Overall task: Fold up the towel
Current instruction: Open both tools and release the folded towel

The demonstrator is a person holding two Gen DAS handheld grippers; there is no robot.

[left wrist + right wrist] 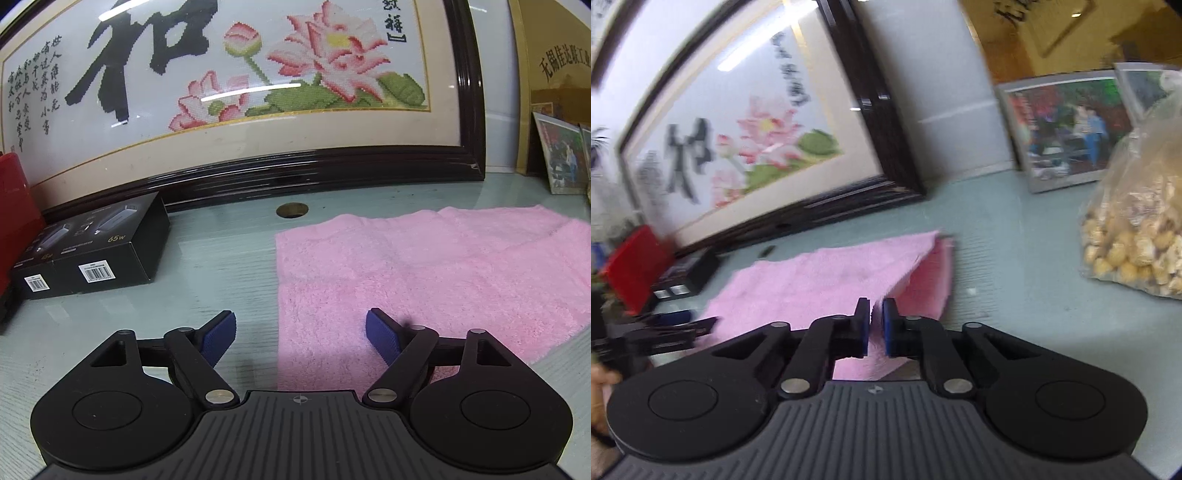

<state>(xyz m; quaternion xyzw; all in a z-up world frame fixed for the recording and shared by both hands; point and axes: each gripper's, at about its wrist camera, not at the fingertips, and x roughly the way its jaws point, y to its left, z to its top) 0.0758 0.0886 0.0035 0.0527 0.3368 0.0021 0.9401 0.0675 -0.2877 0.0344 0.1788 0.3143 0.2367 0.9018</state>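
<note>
A pink towel point(424, 273) lies on the pale desk point(229, 258), its right edge lifted and folded over. The right claw point(875, 325) pinches that raised towel edge between its blue pads. The left claw point(301, 334) hangs wide open above the towel's near left corner, holding nothing. To the left sits a black box point(99, 251) printed "65w" with barcode labels. A framed lotus embroidery point(236, 74) with large black Chinese calligraphy leans behind.

Left gripper point(301, 334) wide open above the near left edge of the pink towel point(424, 280), which lies flat on the pale table point(229, 258). Black boxes point(99, 251) sit left, apart from it.
</note>
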